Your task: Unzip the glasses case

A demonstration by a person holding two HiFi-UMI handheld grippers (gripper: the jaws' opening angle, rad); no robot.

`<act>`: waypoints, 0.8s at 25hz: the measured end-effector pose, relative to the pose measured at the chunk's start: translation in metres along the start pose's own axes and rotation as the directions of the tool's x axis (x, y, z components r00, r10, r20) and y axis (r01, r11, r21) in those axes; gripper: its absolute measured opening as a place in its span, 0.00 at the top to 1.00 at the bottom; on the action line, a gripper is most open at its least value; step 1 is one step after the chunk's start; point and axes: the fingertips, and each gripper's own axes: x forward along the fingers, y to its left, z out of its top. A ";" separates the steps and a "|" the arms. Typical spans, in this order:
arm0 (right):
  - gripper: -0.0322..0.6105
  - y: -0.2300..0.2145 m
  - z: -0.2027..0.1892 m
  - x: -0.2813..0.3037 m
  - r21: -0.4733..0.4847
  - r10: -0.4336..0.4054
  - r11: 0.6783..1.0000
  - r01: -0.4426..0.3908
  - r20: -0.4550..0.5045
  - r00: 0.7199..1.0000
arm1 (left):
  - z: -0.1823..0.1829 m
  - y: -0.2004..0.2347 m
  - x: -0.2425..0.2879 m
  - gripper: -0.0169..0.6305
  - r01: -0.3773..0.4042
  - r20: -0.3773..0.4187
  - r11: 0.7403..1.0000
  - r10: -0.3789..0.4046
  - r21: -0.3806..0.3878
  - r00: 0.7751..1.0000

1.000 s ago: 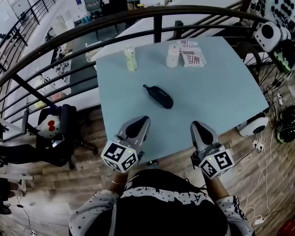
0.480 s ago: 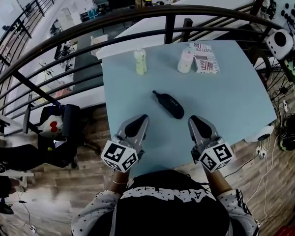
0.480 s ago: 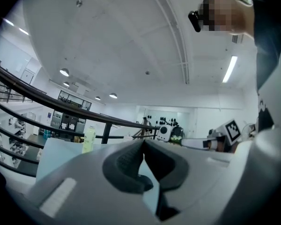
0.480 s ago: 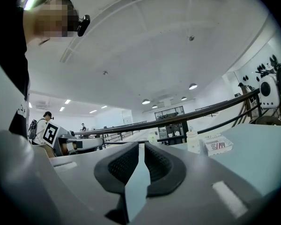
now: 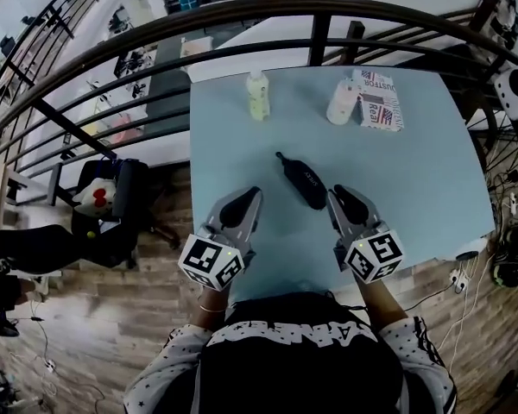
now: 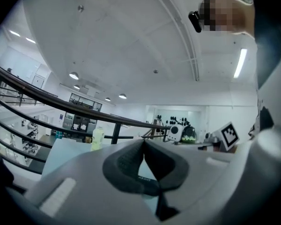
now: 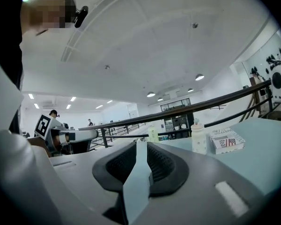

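Head view: glasses case (image 5: 300, 179) lies slantwise on the pale blue desk (image 5: 414, 171), dark and closed as far as the angle shows, thin tab end pointing to the far left. White lettering on its lid, too small to read. Left hand-held gripper (image 5: 246, 199) sits near the case's left side, apart from it. Right hand-held gripper (image 5: 343, 195) is just beside the case's near end; contact cannot be judged. At the far edge stand a pale green bottle (image 5: 258, 95), a white bottle (image 5: 341, 102) and a printed pack (image 5: 381, 100). The pack shows "Rea" in red, with a line above it like "JUSTFOR", not sure. White capitals across the person's dark shirt (image 5: 298, 352) are foreshortened and unreadable. A dark railing (image 5: 242, 24) curves behind the desk. Left gripper view: jaws clenched, pad tips meeting, nothing gripped. Below the tips the pads splay, and through that gap shows desk and a dark shape with pale print, hard to make out. A face patch covers the top right. Right gripper view: jaws have just been opening and stand released by a narrow slit. Only desk surface shows through it, nothing between the pads. The pack reads "REAL" beside a stars-and-stripes patch, rest illegible. The case is hidden behind the jaws.
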 end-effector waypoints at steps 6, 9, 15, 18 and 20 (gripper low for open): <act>0.81 -0.026 -0.025 0.030 -0.008 0.072 0.997 -0.073 -0.087 0.994 | -0.004 0.008 0.001 0.97 -0.116 -0.006 0.993 0.116 -0.007 0.993; 0.74 -0.038 -0.049 0.045 -0.008 0.093 0.995 -0.096 -0.162 0.982 | -0.007 0.011 -0.002 0.97 -0.168 -0.009 0.986 0.168 -0.022 0.986; 0.60 -0.047 -0.095 0.068 -0.058 0.110 0.989 -0.133 -0.293 0.950 | -0.008 0.017 -0.009 0.97 -0.240 -0.031 0.971 0.239 -0.010 0.970; 0.50 -0.051 -0.124 0.077 -0.100 0.071 0.988 -0.117 -0.381 0.922 | -0.010 0.019 -0.017 0.97 -0.268 -0.037 0.963 0.267 -0.009 0.963; 0.44 -0.056 -0.142 0.083 -0.135 0.038 0.985 -0.106 -0.432 0.901 | -0.010 0.021 -0.022 0.97 -0.285 -0.040 0.958 0.285 -0.010 0.958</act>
